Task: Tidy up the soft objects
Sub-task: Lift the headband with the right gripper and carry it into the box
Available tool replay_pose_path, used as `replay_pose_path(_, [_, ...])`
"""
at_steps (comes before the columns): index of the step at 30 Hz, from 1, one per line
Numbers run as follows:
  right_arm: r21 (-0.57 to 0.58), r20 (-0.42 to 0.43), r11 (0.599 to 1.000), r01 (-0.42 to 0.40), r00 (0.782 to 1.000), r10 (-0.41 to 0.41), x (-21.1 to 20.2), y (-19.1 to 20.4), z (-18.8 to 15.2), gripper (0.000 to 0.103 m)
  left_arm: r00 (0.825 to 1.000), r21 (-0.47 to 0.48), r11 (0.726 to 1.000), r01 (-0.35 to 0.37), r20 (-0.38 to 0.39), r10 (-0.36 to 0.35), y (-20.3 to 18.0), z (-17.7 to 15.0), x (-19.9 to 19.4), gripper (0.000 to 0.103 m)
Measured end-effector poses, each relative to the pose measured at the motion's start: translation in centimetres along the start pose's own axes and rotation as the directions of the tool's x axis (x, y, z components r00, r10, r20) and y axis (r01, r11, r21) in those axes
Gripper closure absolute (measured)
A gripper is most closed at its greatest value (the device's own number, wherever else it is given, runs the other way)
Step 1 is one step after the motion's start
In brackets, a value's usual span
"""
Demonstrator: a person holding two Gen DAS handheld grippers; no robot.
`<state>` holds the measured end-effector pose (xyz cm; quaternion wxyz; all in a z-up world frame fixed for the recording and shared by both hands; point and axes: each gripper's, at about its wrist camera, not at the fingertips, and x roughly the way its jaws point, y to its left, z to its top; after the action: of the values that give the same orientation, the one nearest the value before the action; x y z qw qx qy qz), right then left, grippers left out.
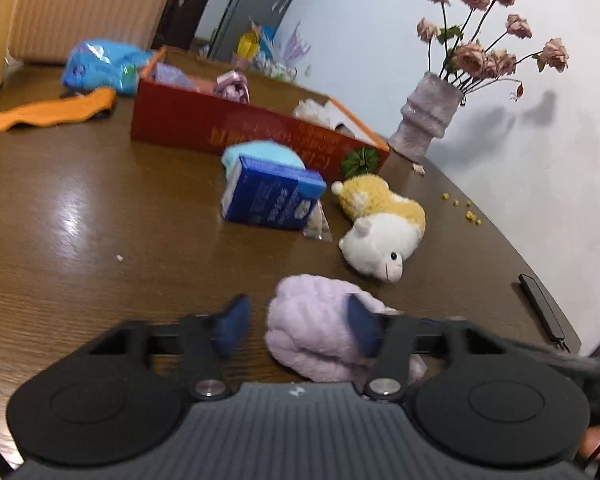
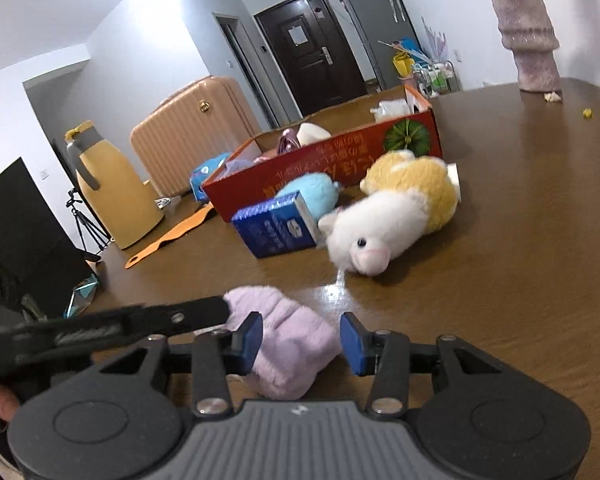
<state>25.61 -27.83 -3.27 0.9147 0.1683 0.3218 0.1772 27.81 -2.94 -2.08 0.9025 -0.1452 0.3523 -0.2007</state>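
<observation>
A fluffy lilac soft item [image 1: 320,328] lies on the brown table, close in front of both grippers. My left gripper [image 1: 300,326] is open, its right finger [image 1: 362,326] lying over the lilac item. My right gripper [image 2: 300,340] is open with the lilac item [image 2: 292,344] between its fingers. The left gripper's finger [image 2: 172,316] reaches the item from the left in the right wrist view. A white and yellow alpaca plush [image 1: 380,224] [image 2: 396,208], a light blue plush [image 1: 260,152] [image 2: 312,196] and a blue tissue pack [image 1: 272,196] [image 2: 276,228] lie before the red box [image 1: 220,128] [image 2: 340,160].
The red box holds several soft things. A vase of dried roses [image 1: 428,116] stands at the table's far right. An orange strap [image 1: 48,114], a blue bag [image 1: 100,66] and a black phone [image 1: 540,304] lie on the table. A yellow flask [image 2: 108,192] and a suitcase [image 2: 196,128] stand behind.
</observation>
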Motion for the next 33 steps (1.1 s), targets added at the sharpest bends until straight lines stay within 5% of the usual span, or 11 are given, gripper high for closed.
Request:
replay_pose_path(6, [-0.014,0.003,0.999,0.031,1.0,-0.03,1.0,0.7,-0.9,0.085,1.0,-0.009,1.0,-0.003,-0.017,0.003,-0.2,-0.6,-0.4,0.072])
replay_pose_path(12, [-0.033,-0.004,0.999,0.009,1.0,-0.009,1.4,0.8,-0.8,0.094,1.0,-0.026,1.0,-0.011,-0.01,0.011,-0.4,-0.1,-0.5,0.077])
replay_pose_path(16, [-0.065,0.031,0.998,0.008,1.0,-0.006,0.4,1.5,1.6,0.095,0.997,-0.007,0.998,0.06,0.054,-0.06,-1.4,2.9,-1.7,0.079])
replay_pose_path(20, [-0.188,0.14,0.982,0.008,0.99,0.019,-0.4,2.8,8.0,0.095,0.98,0.028,0.988,0.155,0.123,-0.157,-1.9,9.7,-0.9,0.079])
replay_pose_path(24, [-0.316,0.176,0.949,0.017,0.983,0.042,3.3,3.0,17.6,0.1,0.979,0.03,0.983,0.18,0.087,-0.182,-1.7,18.2,5.1,0.079])
replay_pose_path(26, [-0.332,0.137,0.943,0.005,0.99,0.044,7.2,2.6,22.5,0.1,0.986,0.027,0.989,0.146,0.075,-0.148,-1.8,21.9,9.0,0.08])
replay_pose_path(29, [-0.356,0.113,0.928,0.109,0.991,-0.073,14.1,1.7,27.8,0.102,0.996,-0.005,0.998,0.056,0.067,-0.056,-0.8,26.5,15.0,0.083])
replay_pose_path(33, [-0.25,0.029,0.963,0.096,0.995,-0.092,21.4,-1.7,32.0,0.101,0.998,-0.111,0.994,-0.008,0.061,0.015,2.1,29.9,22.1,0.082])
